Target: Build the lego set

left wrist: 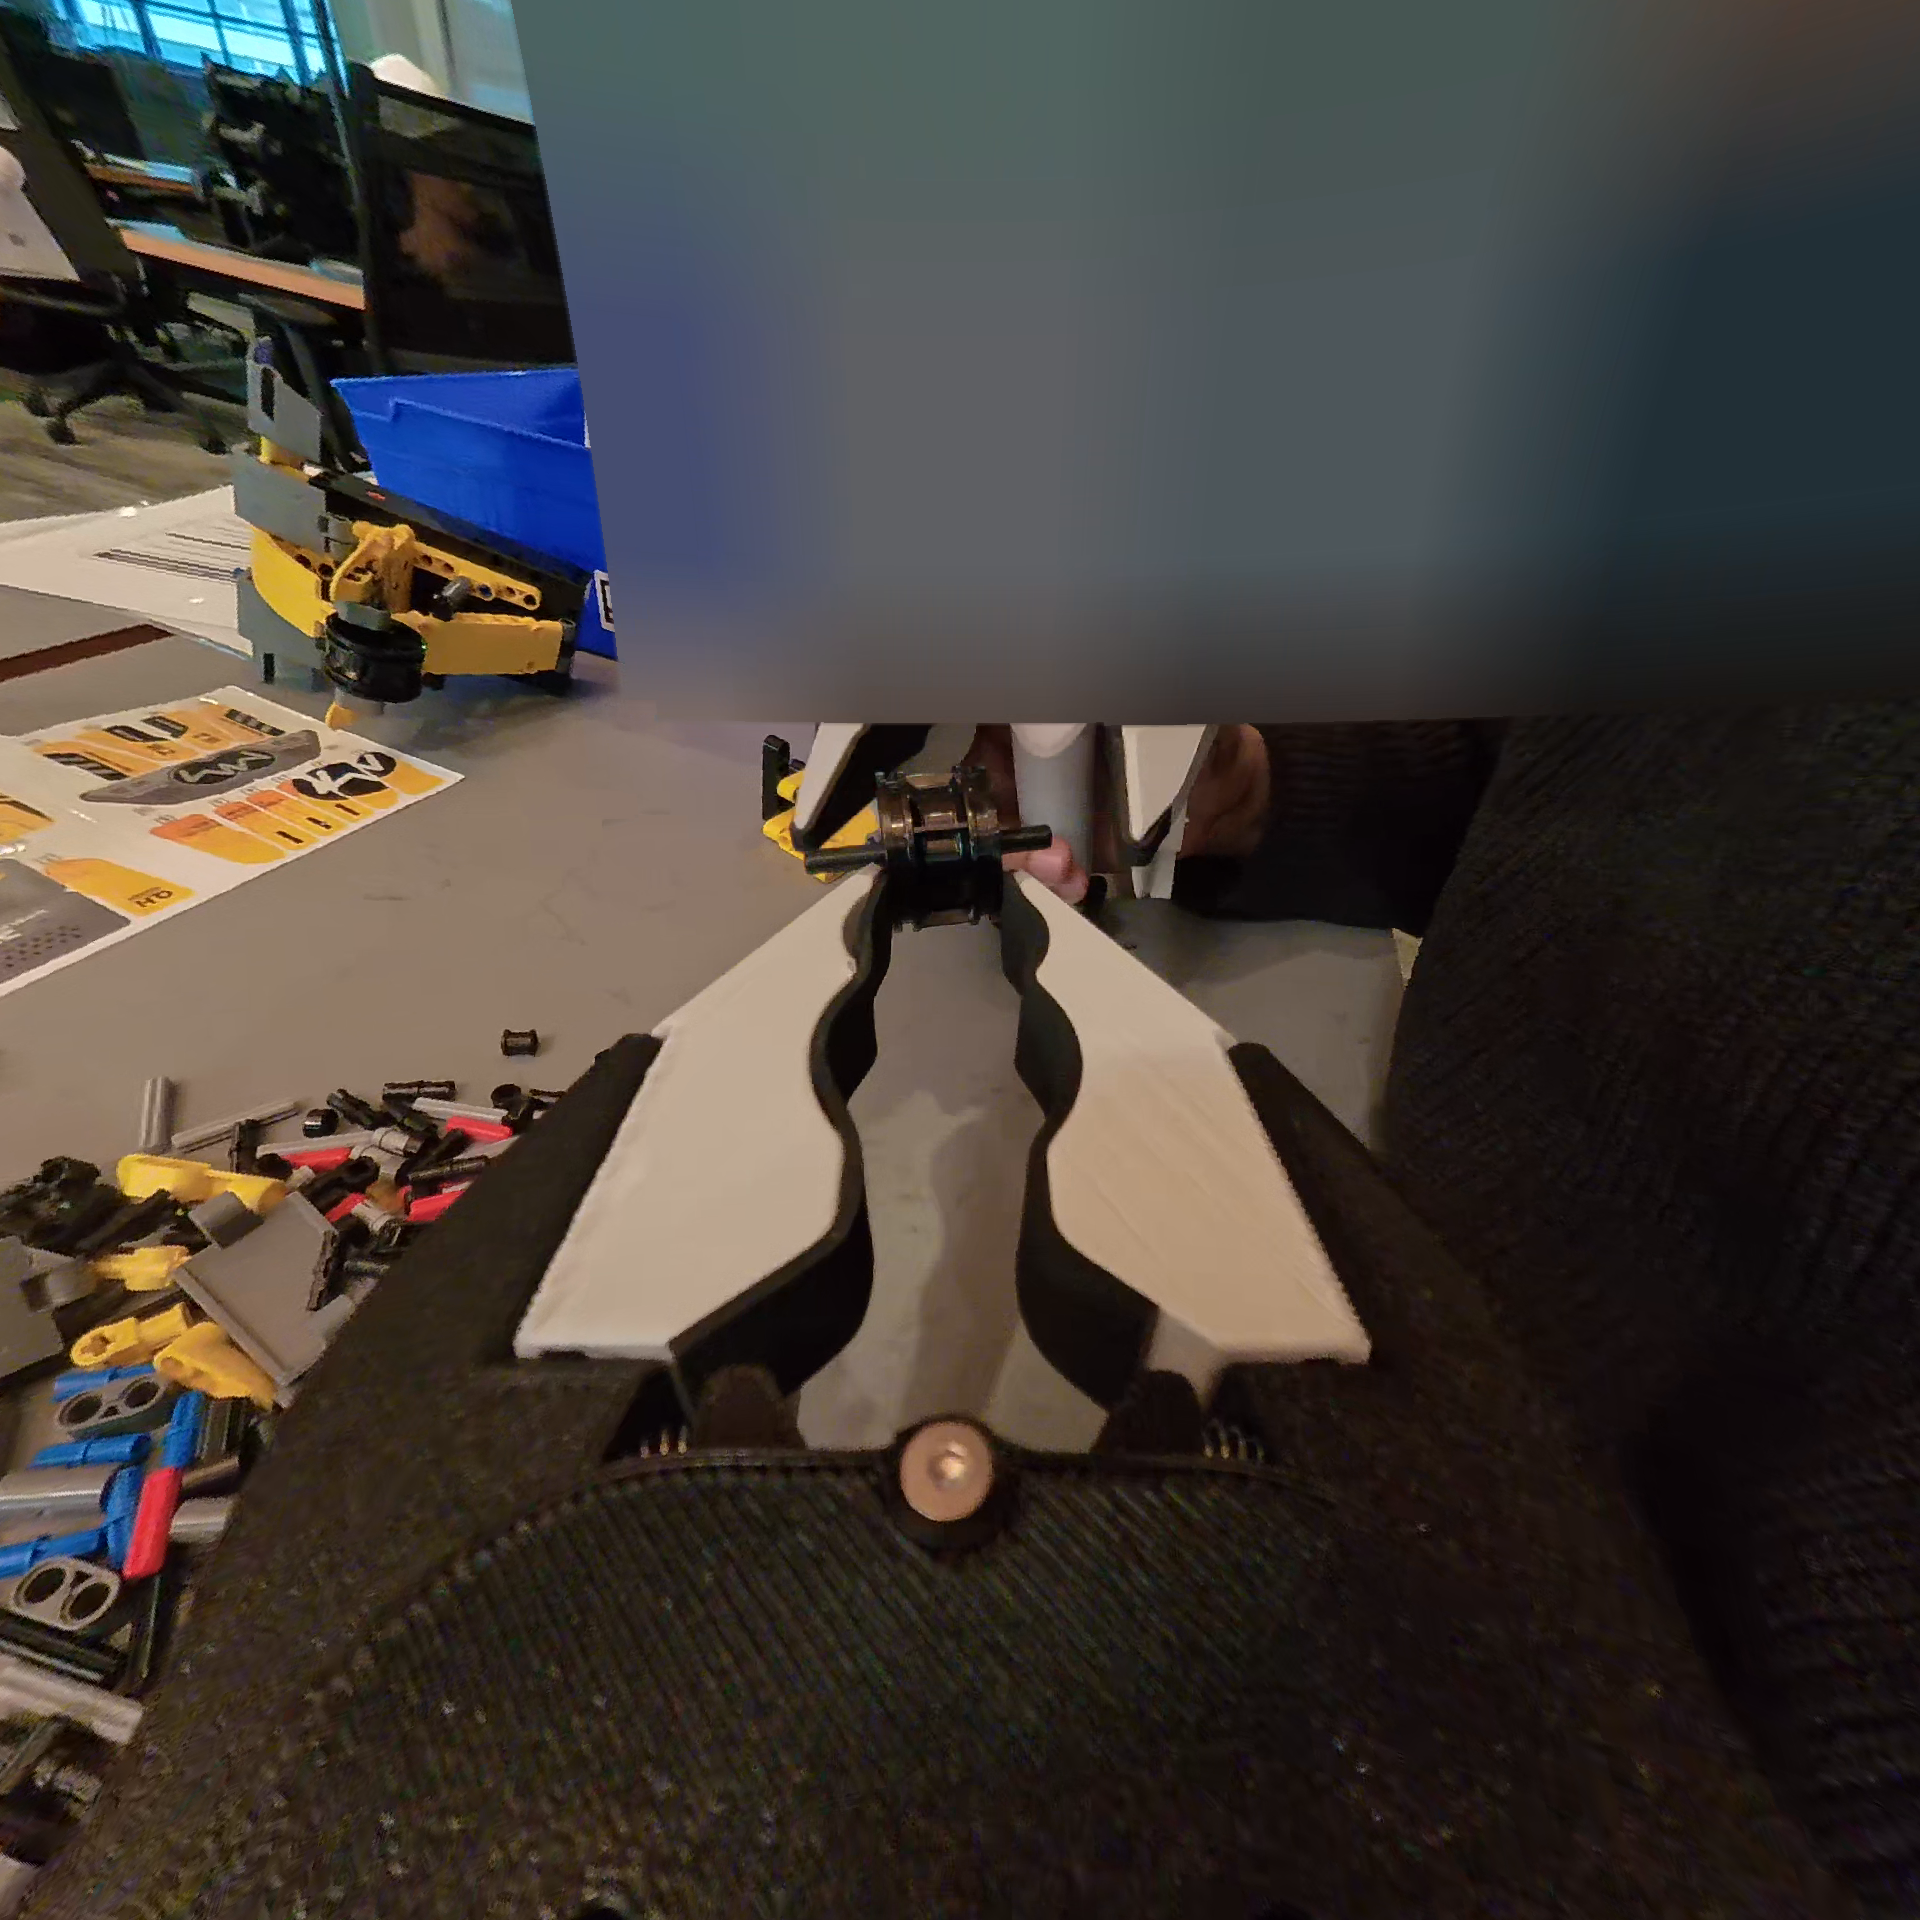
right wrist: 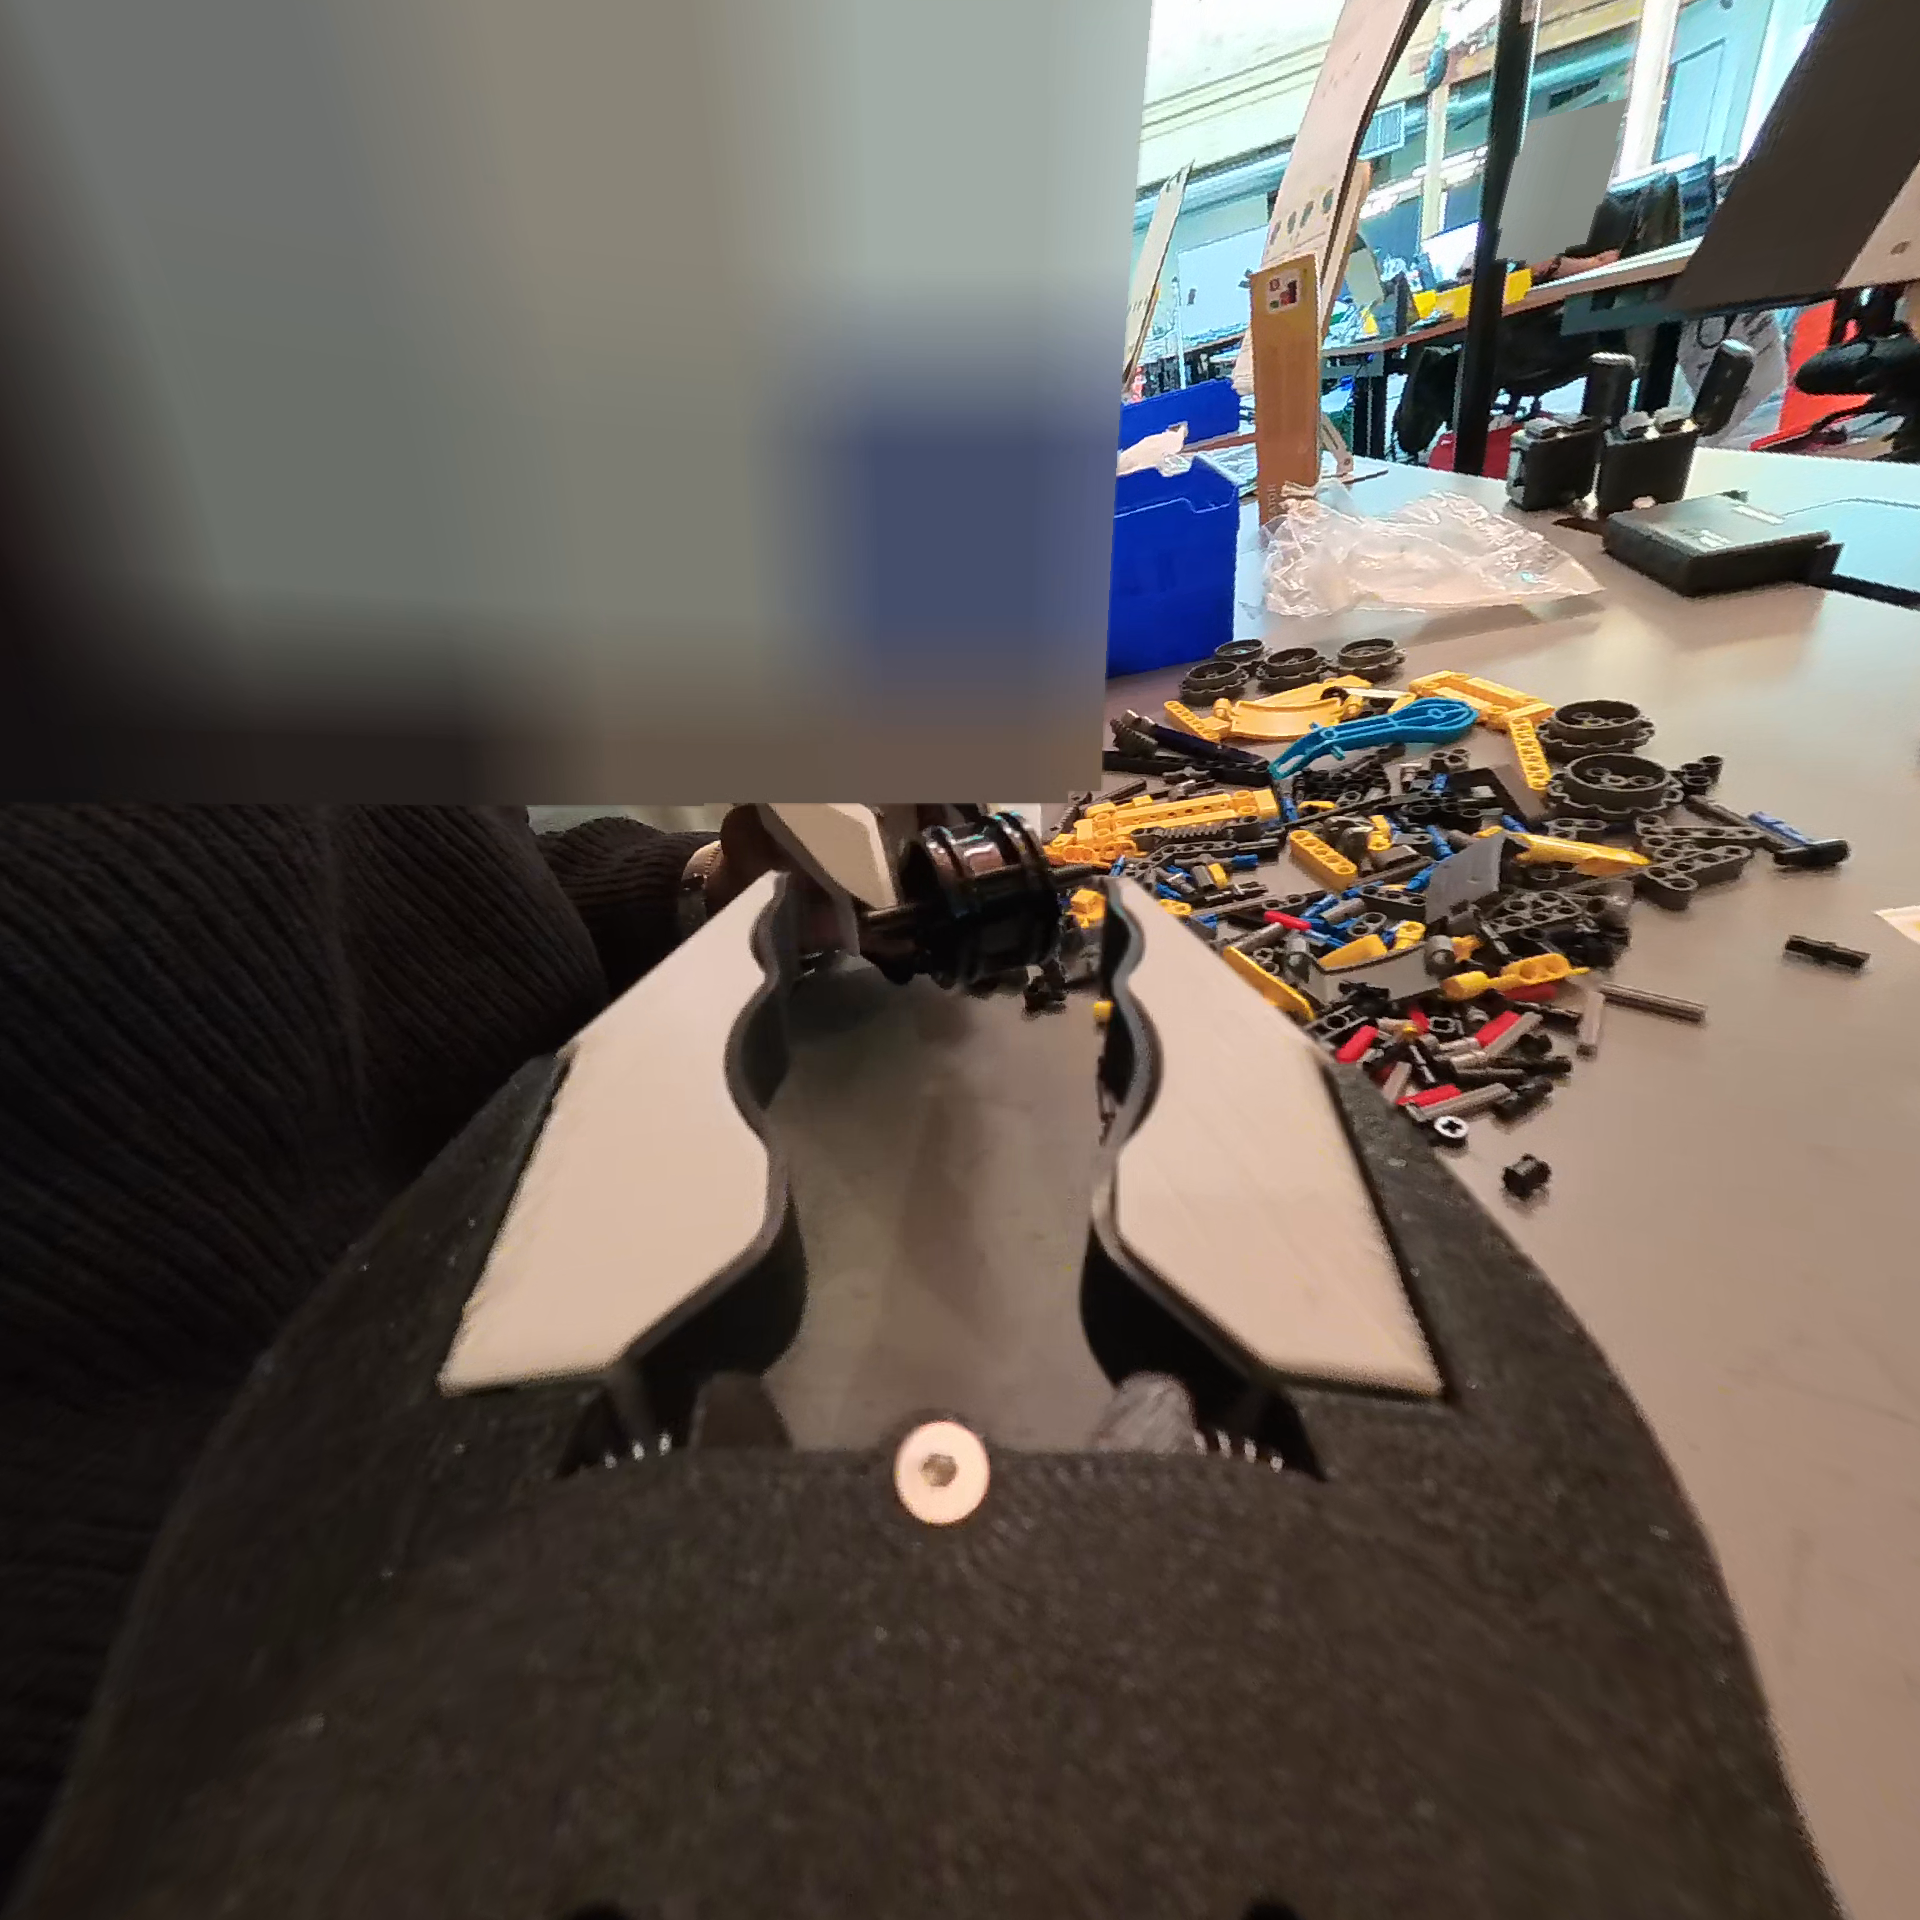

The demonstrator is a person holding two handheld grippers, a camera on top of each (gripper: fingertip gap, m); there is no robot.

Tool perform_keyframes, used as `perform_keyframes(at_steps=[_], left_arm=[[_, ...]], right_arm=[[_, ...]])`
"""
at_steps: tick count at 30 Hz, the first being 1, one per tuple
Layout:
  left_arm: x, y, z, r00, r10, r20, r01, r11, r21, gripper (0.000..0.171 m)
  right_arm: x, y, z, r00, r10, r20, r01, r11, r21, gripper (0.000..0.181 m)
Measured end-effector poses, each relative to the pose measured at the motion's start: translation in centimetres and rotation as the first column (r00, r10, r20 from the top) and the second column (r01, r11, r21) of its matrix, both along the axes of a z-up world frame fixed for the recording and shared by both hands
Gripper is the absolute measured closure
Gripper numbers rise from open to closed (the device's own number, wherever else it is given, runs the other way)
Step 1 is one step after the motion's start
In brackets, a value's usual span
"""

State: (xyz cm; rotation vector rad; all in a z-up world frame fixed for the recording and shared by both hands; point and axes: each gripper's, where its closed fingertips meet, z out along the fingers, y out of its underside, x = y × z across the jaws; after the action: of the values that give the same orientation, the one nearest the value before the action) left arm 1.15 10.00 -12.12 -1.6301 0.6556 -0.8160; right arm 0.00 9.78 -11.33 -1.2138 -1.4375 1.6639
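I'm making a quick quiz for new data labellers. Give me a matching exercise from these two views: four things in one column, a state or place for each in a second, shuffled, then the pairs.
Things
1. left claw
2. right claw
3. blue bin
4. sticker sheet

States or places
A. lying flat on the grey table
B. open, black wheel hub just ahead of its tips
C. standing behind the yellow and grey model
D. shut on the black wheel hub

Pairs: 1-D, 2-B, 3-C, 4-A

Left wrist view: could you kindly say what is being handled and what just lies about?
Handled: black plastic wheel hub, clamped in left gripper; open right gripper beside it.
Lying about: loose brick pile, yellow half-built model, sticker sheet, blue bin.
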Motion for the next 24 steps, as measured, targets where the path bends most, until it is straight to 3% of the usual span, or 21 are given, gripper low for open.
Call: perform_keyframes(at_steps=[5, 15, 24], left_arm=[[0.5, -0.7, 0.5, 0.998, -0.053, 0.014, 0.053, 0.998, 0.022, 0.155], [0.9, -1.3, 0.8, 0.997, -0.081, 0.005, 0.080, 0.995, 0.053, 0.155], [1.1, -1.3, 0.7, 0.996, -0.093, -0.001, 0.093, 0.994, 0.052, 0.155]], right_arm=[[0.4, -0.1, 0.1, 1.000, 0.015, -0.026, -0.013, 0.997, 0.072, 0.113], [1.3, -1.1, 0.4, 0.993, 0.099, -0.062, -0.091, 0.987, 0.130, 0.145], [1.5, -1.3, 0.4, 0.992, 0.109, -0.068, -0.099, 0.985, 0.144, 0.146]])
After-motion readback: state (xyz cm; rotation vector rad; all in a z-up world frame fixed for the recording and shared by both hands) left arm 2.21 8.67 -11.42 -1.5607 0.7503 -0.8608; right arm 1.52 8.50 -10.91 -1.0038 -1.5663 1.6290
